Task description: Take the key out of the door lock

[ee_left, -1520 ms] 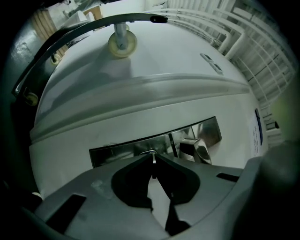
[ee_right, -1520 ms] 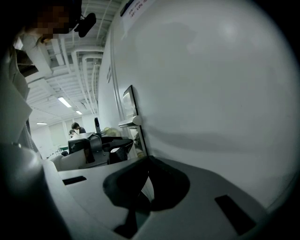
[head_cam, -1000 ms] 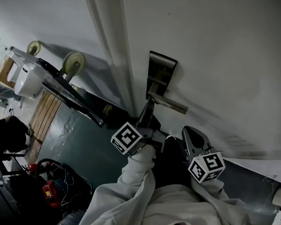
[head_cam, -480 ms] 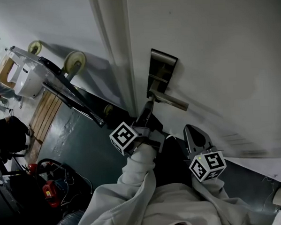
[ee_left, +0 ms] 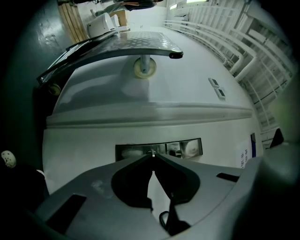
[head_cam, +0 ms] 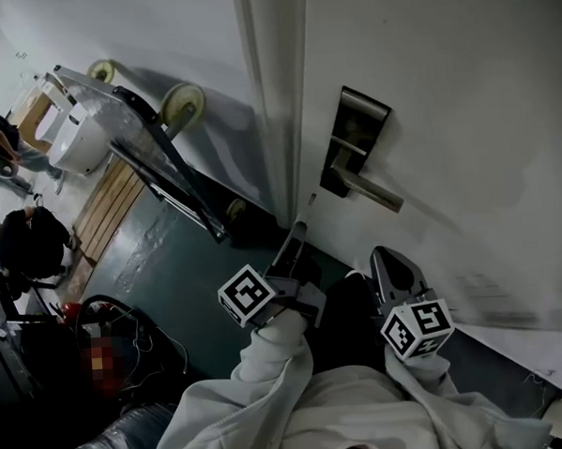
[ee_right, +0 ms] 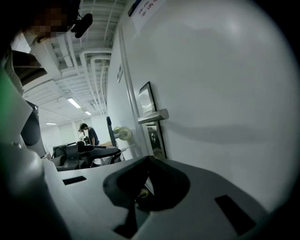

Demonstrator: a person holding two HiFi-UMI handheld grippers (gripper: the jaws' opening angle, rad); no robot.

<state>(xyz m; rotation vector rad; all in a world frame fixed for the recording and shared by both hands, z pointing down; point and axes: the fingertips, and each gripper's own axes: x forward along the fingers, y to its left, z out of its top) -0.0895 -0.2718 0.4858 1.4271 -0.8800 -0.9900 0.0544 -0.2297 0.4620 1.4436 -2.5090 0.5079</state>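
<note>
The door's steel lock plate (head_cam: 353, 135) with its lever handle (head_cam: 371, 192) is set in the white door (head_cam: 463, 115). My left gripper (head_cam: 301, 229) hangs below and to the left of the plate, clear of it. Its jaws are shut on a small metal key (ee_left: 152, 152), which pokes out as a thin sliver (head_cam: 309, 201). In the left gripper view the plate (ee_left: 180, 147) lies just beyond the tips. My right gripper (head_cam: 388, 260) hovers low by the door, shut with nothing in it. The right gripper view shows the handle (ee_right: 153, 116) and plate (ee_right: 155, 136) ahead.
A hand cart (head_cam: 140, 142) with pale wheels leans against the wall left of the door frame (head_cam: 275, 106). People (head_cam: 24, 244) and cables (head_cam: 117, 321) are on the dark green floor at far left. A white sheet (head_cam: 522, 342) lies low at the right.
My left gripper's tips, which were at the lock plate under the handle, have drawn back down and away from it. The head view has shifted, so the door fittings sit further right.
</note>
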